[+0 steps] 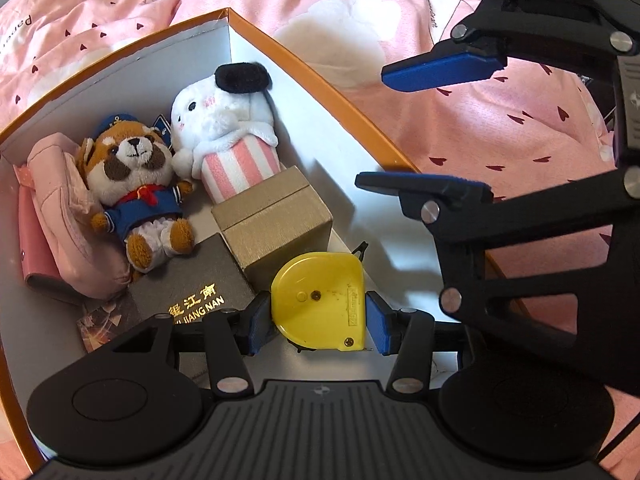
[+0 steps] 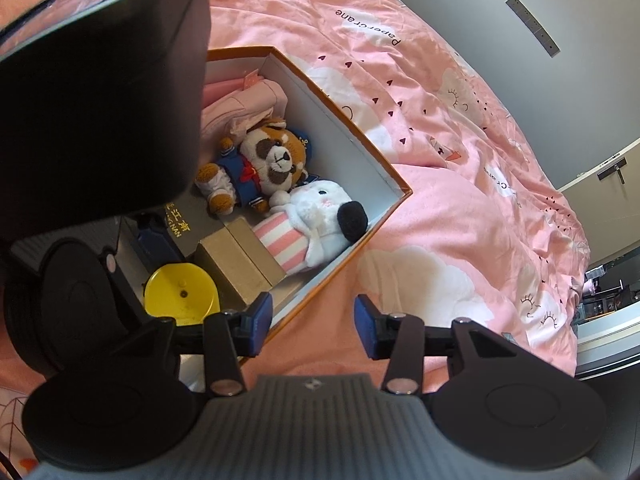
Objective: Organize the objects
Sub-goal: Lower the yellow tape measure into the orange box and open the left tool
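An orange-rimmed box [image 1: 320, 80] with white walls lies on a pink bedspread. My left gripper [image 1: 320, 322] is inside it, shut on a yellow tape measure [image 1: 320, 300] just above the box floor, its blue pads pressing both sides. In the right wrist view the same tape measure [image 2: 180, 292] shows at the box's near end. My right gripper [image 2: 314, 322] is open with nothing between its fingers, hovering over the box's rim [image 2: 384, 168] and the bedspread. From the left wrist camera, the right gripper [image 1: 372, 128] hangs over the right wall.
Packed in the box are a red panda plush in a sailor suit [image 1: 136, 188], a white dog plush [image 1: 224, 128], a tan box [image 1: 276, 220], a black box with gold lettering [image 1: 192, 292] and a pink pouch [image 1: 68, 220]. Rumpled pink bedspread [image 2: 460, 200] surrounds it.
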Available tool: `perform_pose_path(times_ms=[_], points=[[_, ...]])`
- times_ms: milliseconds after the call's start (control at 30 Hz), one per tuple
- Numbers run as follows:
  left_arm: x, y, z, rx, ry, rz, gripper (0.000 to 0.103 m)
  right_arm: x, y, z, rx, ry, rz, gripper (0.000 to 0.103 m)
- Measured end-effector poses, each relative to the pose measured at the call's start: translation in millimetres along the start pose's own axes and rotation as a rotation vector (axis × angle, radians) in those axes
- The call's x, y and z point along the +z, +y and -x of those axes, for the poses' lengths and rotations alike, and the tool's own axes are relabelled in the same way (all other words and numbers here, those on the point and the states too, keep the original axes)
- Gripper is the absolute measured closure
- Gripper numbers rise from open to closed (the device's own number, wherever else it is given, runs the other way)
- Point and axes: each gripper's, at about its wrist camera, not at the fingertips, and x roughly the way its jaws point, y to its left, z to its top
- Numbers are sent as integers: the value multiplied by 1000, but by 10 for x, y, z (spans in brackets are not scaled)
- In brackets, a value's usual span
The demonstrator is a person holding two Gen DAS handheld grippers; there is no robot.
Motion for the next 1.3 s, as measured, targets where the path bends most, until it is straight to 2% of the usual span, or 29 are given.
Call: perform_pose_path(times_ms=[167,233,333,600,767,833,900,1033,1200,1300], points=[[-44,29,10,8,-13,7,43,-12,-31,11,7,1,-17,51],[-75,57,35,10,-29,8,34,-8,-26,17,3,2,-15,51],[-126,95,89,-3,-57,6,30,2,-25,30,-4,2,-11,50],[-349,323,469,-9,-137,58,30,18,-12,117,15,2,-16,51],[-344,426,728,15,-196,94,31,91,43,170,92,4,-37,64],[-318,446,875,27,-230,125,32,119,94,183,114,9,-19,67],[-245,551,956,44,-269,156,32,149,139,185,152,26,-5,73],[-359,759,1163,89,-343,249,32,196,229,129,226,84,11,83],[-480,951,1355,129,-382,321,32,281,373,-33,338,161,46,84],[-541,1047,1378,141,-388,351,32,340,424,-229,404,244,42,83]])
